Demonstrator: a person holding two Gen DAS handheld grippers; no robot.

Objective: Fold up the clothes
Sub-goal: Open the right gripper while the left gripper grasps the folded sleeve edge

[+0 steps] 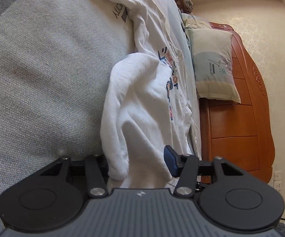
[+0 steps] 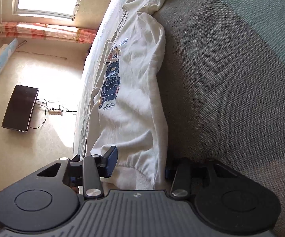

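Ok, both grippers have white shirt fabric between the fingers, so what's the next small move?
Probably close both before lifting. The left gripper straddles a bunched fold of the white shirt and the right gripper its hem, but both look wide open, so nothing seems clamped yet.

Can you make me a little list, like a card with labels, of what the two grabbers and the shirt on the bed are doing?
garment: white T-shirt with a blue print, lying on the grey blanket
left gripper: jaws wide, a bunched sleeve end of the shirt between them
right gripper: jaws wide, around the shirt's hem
folding: one side already bunched over the print
nearby: pillow against a wooden headboard
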